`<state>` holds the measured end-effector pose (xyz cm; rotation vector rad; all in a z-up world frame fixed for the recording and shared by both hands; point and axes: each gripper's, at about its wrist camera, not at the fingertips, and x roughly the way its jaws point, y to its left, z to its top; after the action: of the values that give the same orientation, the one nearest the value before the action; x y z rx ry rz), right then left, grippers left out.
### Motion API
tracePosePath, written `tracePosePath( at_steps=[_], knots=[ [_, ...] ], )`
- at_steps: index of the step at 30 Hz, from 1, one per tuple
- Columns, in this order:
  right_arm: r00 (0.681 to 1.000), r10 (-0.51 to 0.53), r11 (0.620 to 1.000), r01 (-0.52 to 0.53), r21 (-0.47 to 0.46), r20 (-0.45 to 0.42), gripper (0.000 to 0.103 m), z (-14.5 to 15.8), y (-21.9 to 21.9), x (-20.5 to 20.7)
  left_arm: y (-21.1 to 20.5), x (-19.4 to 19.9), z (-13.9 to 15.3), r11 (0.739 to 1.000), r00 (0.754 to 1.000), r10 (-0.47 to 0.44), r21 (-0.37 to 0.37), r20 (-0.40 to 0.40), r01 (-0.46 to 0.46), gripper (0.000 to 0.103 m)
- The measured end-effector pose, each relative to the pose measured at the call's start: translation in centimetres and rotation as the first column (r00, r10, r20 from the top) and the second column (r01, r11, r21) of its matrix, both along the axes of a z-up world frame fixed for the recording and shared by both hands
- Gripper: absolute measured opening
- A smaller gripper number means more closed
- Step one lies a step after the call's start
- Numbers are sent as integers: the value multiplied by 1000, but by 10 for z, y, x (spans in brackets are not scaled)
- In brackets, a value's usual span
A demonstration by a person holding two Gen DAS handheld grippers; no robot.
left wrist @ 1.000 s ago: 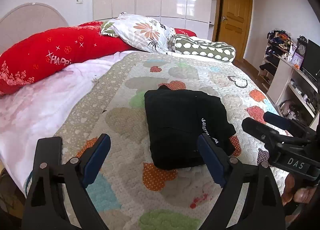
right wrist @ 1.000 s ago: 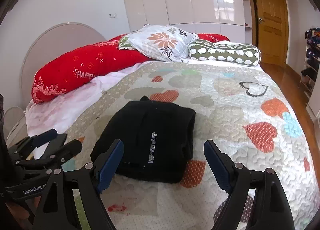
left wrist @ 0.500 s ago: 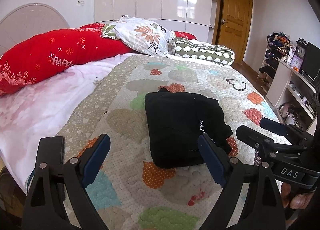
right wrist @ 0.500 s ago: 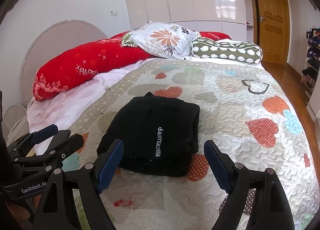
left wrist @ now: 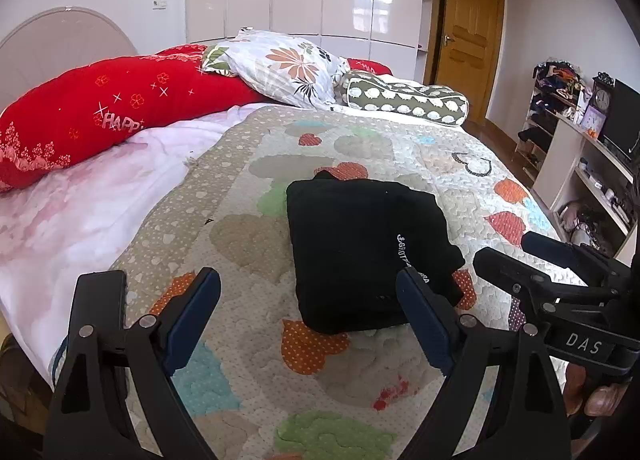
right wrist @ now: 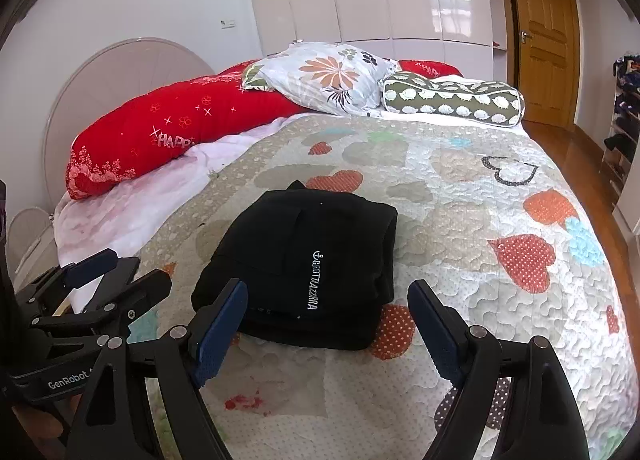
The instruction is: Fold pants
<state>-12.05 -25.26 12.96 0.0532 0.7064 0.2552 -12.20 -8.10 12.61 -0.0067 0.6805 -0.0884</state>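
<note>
Black pants (left wrist: pixel 366 248) lie folded into a compact rectangular stack on the heart-patterned quilt (left wrist: pixel 248 236) of the bed, roughly mid-bed, white lettering (right wrist: pixel 314 282) on the top layer facing up. Same stack in right wrist view (right wrist: pixel 308 268); folded edge toward the cameras, layers visible along its right side.

Left gripper (left wrist: pixel 308 310): jaws spread wide, nothing between them, held above the quilt just short of the near edge of the pants, not touching them. Right gripper (right wrist: pixel 328 324): jaws likewise spread wide, empty, near the pants' front edge; contact not seen. Each gripper appears at the edge of the other's view, left (right wrist: pixel 88 296) and right (left wrist: pixel 560 280).

Background: red bolster (left wrist: pixel 104 116), floral pillow (left wrist: pixel 288 64), green patterned roll cushion (left wrist: pixel 404 98) at the head of the bed; wooden door (left wrist: pixel 466 40) beyond.
</note>
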Motion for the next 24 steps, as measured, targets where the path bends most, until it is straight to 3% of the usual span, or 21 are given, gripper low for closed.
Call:
tracePosePath(
  at_steps=[24],
  knots=[
    [1000, 6, 1000, -6, -5, -26, 84, -8, -1, 1, -5, -1, -2, 1000, 1000, -22, -15, -15, 22, 90]
  ],
)
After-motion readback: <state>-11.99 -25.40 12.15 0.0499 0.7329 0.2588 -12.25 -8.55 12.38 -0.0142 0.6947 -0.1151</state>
